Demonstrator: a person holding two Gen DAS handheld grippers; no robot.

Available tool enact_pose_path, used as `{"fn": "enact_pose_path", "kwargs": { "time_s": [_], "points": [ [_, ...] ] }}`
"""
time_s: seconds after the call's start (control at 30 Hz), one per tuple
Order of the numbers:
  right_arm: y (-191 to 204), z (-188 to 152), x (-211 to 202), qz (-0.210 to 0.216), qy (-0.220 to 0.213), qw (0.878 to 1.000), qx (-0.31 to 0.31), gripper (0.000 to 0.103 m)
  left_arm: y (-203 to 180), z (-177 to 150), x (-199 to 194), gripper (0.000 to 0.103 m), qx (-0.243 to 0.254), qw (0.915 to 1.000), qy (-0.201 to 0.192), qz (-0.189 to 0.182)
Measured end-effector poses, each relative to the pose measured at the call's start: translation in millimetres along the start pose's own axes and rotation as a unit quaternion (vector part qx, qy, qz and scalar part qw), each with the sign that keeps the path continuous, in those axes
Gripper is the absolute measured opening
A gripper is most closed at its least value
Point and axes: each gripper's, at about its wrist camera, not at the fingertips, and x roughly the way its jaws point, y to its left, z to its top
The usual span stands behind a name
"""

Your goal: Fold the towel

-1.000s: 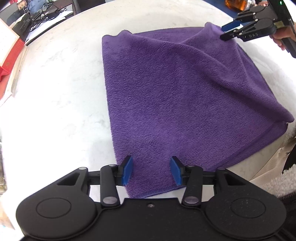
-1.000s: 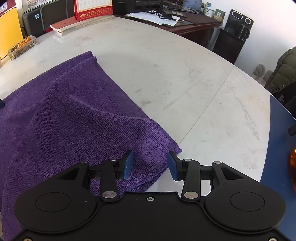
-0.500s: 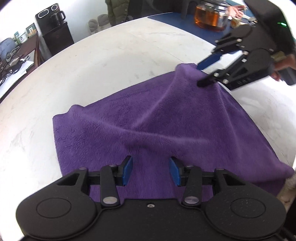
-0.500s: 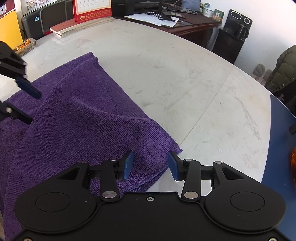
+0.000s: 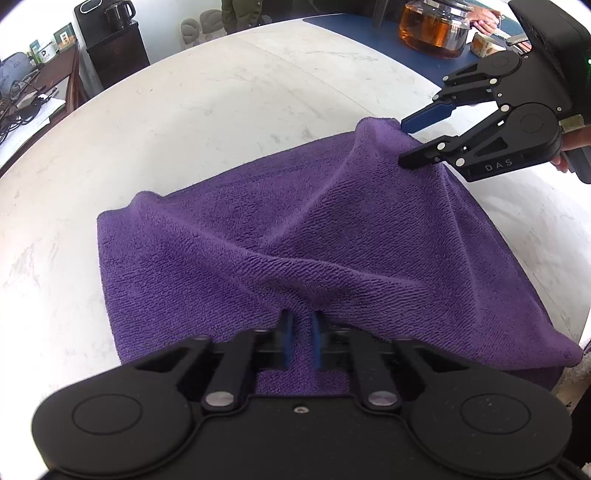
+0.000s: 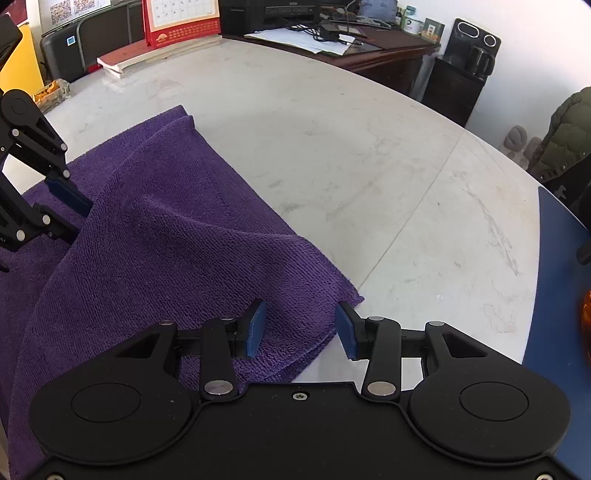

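A purple towel (image 5: pixel 295 229) lies folded on the white marble table (image 5: pixel 184 129). My left gripper (image 5: pixel 301 332) is closing tight on its near edge, and the blue pads pinch a raised fold of cloth between them. In the right wrist view the same left gripper (image 6: pixel 74 218) reaches into the towel (image 6: pixel 166 240) from the left. My right gripper (image 6: pixel 301 328) stands open at the far corner, with the layered corner lying between its pads and the right pad clear of the cloth. From the left wrist view the right gripper (image 5: pixel 403 144) straddles that peaked corner.
A glass teapot of amber tea (image 5: pixel 434 27) stands on a blue mat (image 5: pixel 369 33) behind the right gripper. A red calendar (image 6: pixel 181 22) and a desk with papers (image 6: pixel 314 37) line the far side. The table edge runs close to the towel's right side.
My left gripper slid along the towel's near edge, turned, and went from open to shut on a fold of cloth. The right gripper kept still and open at its corner.
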Motion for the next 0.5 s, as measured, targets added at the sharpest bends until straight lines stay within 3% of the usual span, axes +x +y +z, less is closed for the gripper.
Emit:
{"fn": "enact_pose_path", "kwargs": {
  "time_s": [0.5],
  "points": [
    [0, 2, 1, 0.004, 0.003, 1.000, -0.021, 0.043, 10, -28, -20, 0.002, -0.003, 0.9987, 0.048, 0.018]
  ]
}}
